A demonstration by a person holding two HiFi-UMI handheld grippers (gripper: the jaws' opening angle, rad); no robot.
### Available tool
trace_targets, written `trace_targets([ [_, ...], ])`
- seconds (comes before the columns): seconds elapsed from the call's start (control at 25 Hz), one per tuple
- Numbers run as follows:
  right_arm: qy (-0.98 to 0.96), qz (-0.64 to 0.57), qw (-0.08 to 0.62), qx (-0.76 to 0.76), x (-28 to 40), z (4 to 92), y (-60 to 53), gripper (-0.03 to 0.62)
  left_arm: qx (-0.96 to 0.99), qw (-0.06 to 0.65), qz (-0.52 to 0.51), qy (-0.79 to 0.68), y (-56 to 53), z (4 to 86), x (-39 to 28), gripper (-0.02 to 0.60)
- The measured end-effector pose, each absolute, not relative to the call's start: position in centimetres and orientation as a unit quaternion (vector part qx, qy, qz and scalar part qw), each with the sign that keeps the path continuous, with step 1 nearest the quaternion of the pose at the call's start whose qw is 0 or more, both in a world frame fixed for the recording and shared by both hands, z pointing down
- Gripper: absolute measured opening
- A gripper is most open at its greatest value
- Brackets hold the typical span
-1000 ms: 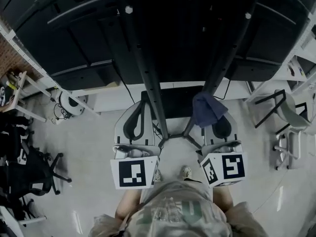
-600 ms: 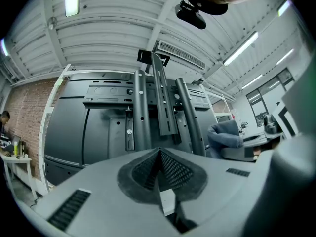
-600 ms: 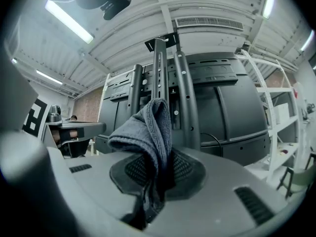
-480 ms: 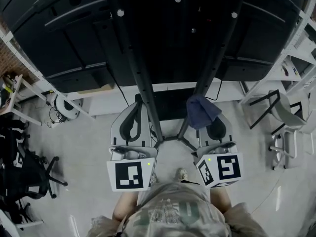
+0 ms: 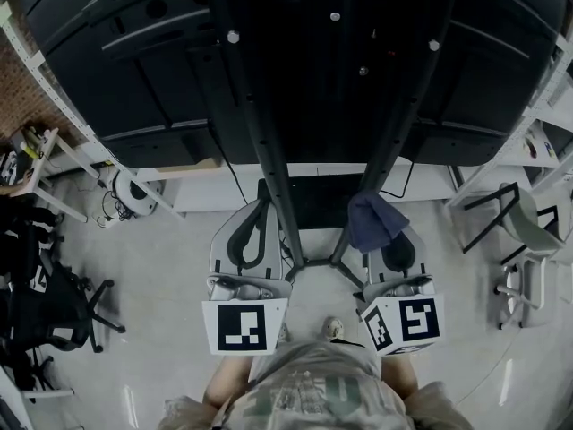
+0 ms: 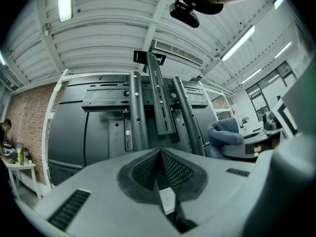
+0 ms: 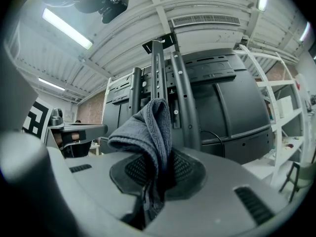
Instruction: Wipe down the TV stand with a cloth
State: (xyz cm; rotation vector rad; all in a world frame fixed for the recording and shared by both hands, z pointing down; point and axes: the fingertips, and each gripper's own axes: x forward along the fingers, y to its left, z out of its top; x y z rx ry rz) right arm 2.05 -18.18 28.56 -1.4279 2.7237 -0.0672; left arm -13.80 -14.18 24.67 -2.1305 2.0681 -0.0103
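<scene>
Cloth (image 7: pixel 148 132) hangs pinched in the right gripper's (image 7: pixel 154 181) jaws; the left gripper's (image 6: pixel 160 154) jaws meet empty. Pressing it flat along the TV stand upright (image 7: pixel 180 98) ahead should wipe best.

The TV stand (image 5: pixel 269 150) is cut off by the head view's top edge. Its base legs pass out of sight behind the left gripper (image 5: pixel 248 231) and the right gripper (image 5: pixel 398 245). The cloth's (image 7: pixel 148 127) lower end is buried between the right gripper's closed jaws. A person (image 6: pixel 6 130) at the left gripper view's left edge is too small to make out.
</scene>
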Motion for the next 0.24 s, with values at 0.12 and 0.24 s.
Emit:
trace_targets([
  [0.12,0.888,-0.022,0.033,-0.458,2.10,28.63,-17.80,0.057,-0.714,0.085,-0.001,0.695,-13.91,24.77,-13.54,0.014],
  [0.24,0.892,-0.020,0.030,-0.451,1.89,28.75,-17.33,0.057,-0.712,0.084,-0.002,0.697,-13.60,24.92,-13.45,0.014],
])
